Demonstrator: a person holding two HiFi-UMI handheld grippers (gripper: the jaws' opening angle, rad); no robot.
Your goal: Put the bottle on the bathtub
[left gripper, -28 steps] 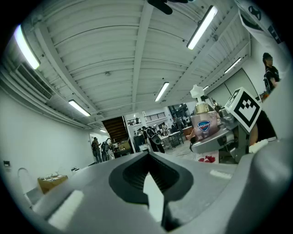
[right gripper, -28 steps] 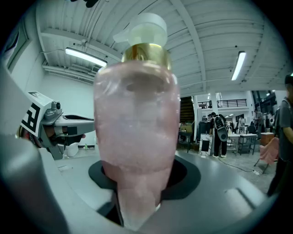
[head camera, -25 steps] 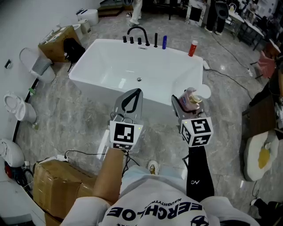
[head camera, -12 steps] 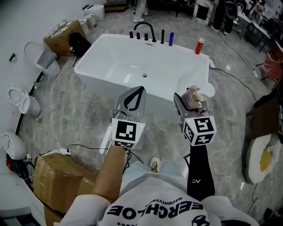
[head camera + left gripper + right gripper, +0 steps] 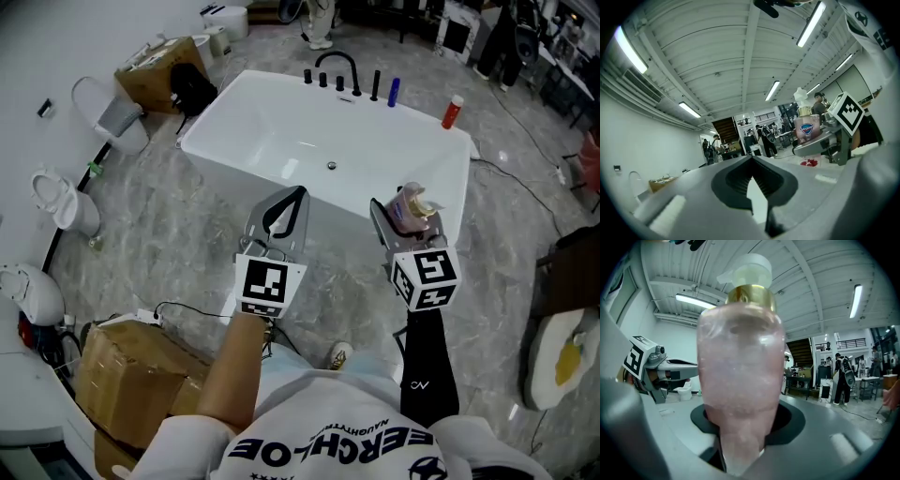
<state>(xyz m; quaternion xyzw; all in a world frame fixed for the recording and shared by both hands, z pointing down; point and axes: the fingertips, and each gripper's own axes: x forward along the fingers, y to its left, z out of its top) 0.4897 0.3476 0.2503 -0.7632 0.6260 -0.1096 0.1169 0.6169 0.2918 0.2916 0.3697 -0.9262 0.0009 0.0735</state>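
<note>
The grey marble floor spreads open on the near and left sides of the white bathtub, whose near wall runs on a slant just beyond both tongs. The tub's near and right rims show as plain white bands. Its far rim carries a black faucet with a row of black fittings, then a blue bottle, and a red bottle at the far right corner. A cardboard box sits by the person's left side, with a cable trailing beside it. A second box, a bin and a toilet line the left wall, well apart from the tub. The left tongs are held level before the near wall, tips together with nothing between them. The right tongs are clamped on the lower body of the pink pump bottle, which stands upright and, from the head view, lies over the tub's near right corner.
</note>
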